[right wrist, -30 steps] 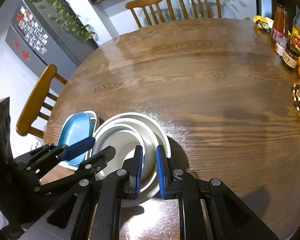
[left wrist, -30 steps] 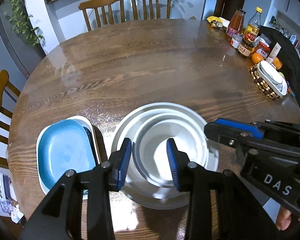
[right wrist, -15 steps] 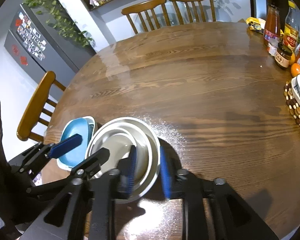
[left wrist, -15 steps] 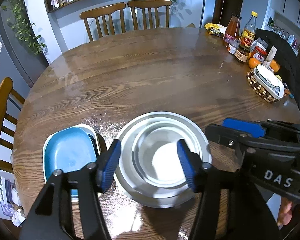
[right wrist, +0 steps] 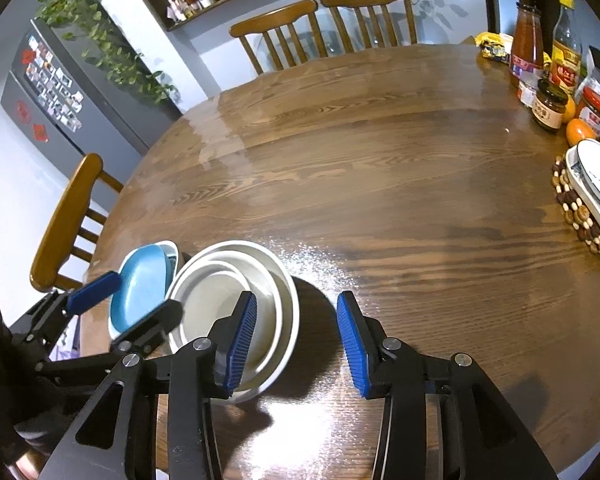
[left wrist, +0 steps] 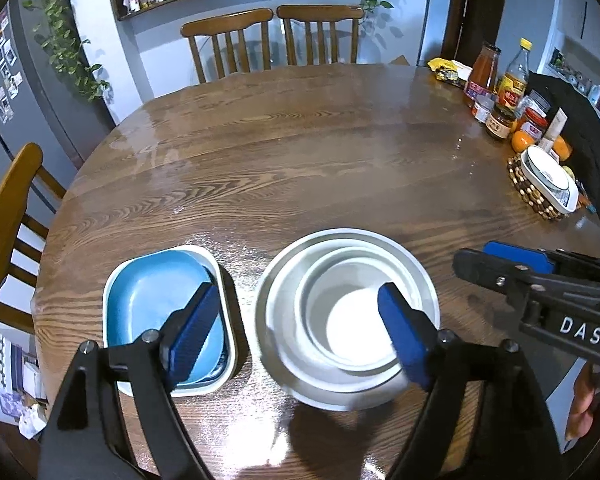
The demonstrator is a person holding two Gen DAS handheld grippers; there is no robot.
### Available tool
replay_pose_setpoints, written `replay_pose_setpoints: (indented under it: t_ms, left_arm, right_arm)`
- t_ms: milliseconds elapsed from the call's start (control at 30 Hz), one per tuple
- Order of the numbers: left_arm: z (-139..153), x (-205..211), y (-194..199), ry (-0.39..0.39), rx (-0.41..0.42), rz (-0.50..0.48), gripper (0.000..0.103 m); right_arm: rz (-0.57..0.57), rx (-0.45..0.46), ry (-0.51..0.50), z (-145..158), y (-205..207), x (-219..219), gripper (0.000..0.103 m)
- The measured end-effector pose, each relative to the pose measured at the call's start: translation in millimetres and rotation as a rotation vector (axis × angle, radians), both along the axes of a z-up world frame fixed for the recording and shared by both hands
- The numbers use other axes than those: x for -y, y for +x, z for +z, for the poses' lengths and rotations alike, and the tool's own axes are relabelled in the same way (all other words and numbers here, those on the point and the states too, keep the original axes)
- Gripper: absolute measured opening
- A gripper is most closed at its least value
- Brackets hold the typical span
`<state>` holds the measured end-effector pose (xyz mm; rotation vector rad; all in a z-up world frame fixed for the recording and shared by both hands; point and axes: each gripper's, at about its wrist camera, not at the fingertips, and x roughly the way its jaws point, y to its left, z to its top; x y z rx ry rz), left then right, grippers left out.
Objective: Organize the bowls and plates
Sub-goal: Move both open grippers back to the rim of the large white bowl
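Nearest, both claws stand parted and grasp nothing: the left claw (left wrist: 300,332) hangs above the crockery with one pad over the blue plate (left wrist: 156,300) and the other over the bowls (left wrist: 348,320); the right claw (right wrist: 296,340) sits at the right edge of the bowls, one pad over their rim, the other over bare desk (right wrist: 380,184).

The bowls are nested, a small one inside larger ones, at the near edge of the desk; just left of them, not touching, the blue plate lies in a white dish (left wrist: 224,360). By my reading the sorting is close to done: rounds in one stack, rectangles in another, both released. What may remain is squaring the blue plate, which sits a little askew in its dish.

Further off the middle of the desk is bare wood; at the far right a white plate on a beaded mat (right wrist: 576,208), perhaps one more piece to gather, then jars (right wrist: 548,106), bottles (right wrist: 530,40) and oranges (right wrist: 580,130); beyond, chairs (left wrist: 272,36). Nothing blocks either stack.
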<state>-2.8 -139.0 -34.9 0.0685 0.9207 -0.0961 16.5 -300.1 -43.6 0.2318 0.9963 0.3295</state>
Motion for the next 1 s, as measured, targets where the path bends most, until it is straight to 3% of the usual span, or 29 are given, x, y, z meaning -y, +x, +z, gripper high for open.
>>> replay_pose_setpoints:
  t_ms: [200, 333, 833, 1000]
  left_arm:
    - [-5.2, -15.0, -3.0, 0.003, -0.034, 0.037, 0.083]
    - [-8.2, -24.2, -4.6, 0.009, -0.049, 0.071, 0.092]
    - [-15.9, -35.9, -6.4, -0.029, -0.092, 0.114, 0.092]
    - [-23.5, -52.1, -4.1, -0.122, -0.149, 0.153, 0.092]
  right_arm:
    - [0.019, -0.026, -0.043, -4.1, 0.7, -0.4, 0.043]
    - [0.026, -0.027, -0.072, -7.3, -2.3, -1.2, 0.06]
    - [0.04, -0.043, -0.082, -11.1, 1.0, -3.7, 0.06]
    - [0.038, -0.05, -0.089, -12.8, 1.4, -2.2, 0.06]
